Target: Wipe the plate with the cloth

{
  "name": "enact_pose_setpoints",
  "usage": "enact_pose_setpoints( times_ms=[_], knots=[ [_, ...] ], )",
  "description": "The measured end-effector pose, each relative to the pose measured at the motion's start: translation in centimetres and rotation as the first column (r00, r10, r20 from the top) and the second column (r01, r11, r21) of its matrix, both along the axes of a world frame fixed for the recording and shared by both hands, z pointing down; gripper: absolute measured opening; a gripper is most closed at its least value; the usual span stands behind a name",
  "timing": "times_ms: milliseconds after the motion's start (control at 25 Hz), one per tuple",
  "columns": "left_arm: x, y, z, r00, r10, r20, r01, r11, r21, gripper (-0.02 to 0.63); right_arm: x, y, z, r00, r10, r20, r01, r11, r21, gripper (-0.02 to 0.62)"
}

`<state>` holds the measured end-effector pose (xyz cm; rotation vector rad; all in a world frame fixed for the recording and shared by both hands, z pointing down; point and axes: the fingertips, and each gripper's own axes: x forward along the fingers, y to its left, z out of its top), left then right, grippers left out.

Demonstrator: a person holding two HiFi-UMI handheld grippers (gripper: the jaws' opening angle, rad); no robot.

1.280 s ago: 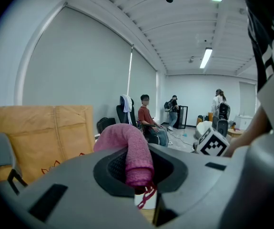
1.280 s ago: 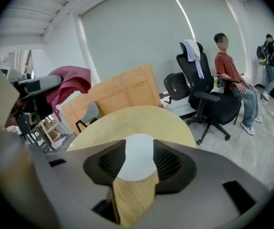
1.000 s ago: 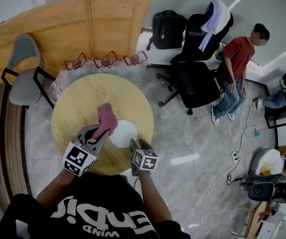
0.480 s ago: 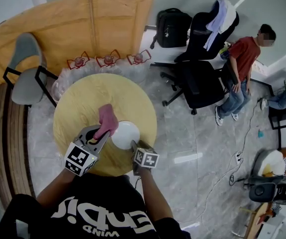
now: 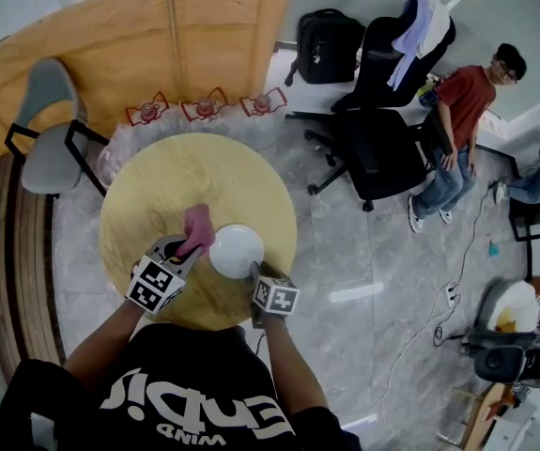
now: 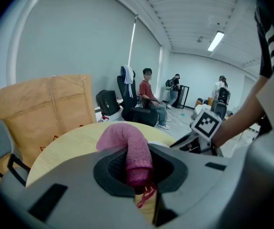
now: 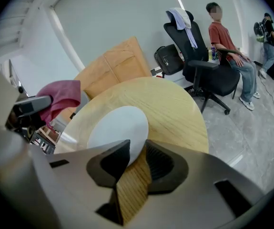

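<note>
A white plate [image 5: 237,250] lies on the round wooden table [image 5: 166,181], near its front edge. My left gripper [image 5: 187,250] is shut on a pink cloth [image 5: 197,227], which stands up out of the jaws just left of the plate. In the left gripper view the cloth [image 6: 127,144] fills the left gripper [image 6: 139,162] and folds forward. My right gripper [image 5: 255,272] is at the plate's near rim. Its jaws are closing, and in the right gripper view the plate [image 7: 117,128] has its edge between the right gripper [image 7: 137,146] pads.
A grey chair [image 5: 49,158] stands left of the table, with a tall wooden panel [image 5: 157,36] behind it. Three red items [image 5: 204,109] sit on the floor beyond the table. Black office chairs [image 5: 382,148], a backpack [image 5: 324,40] and a person in red [image 5: 457,111] are at the right.
My left gripper has come down with the cloth, which now sits lower beside the plate's left rim. The right gripper has sunk a little at the plate's near edge.
</note>
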<state>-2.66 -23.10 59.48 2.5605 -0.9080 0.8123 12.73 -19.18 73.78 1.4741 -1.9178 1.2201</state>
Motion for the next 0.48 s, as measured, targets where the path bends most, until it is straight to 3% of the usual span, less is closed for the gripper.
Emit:
enact_pose_setpoints(
  times_ms=[240,480],
  knots=[
    [0.9,-0.9,4.3,0.989,0.087,0.119,-0.084,0.996,-0.024,0.052,0.0,-0.1,0.0,1.0,0.01,0.004,-0.01,1.0,-0.003,0.118],
    [3.0,0.0,8.2,0.965,0.185,0.188,-0.166,0.979,-0.117,0.052,0.2,-0.1,0.0,1.0,0.023,0.016,-0.023,1.0,0.001,0.11]
  ],
)
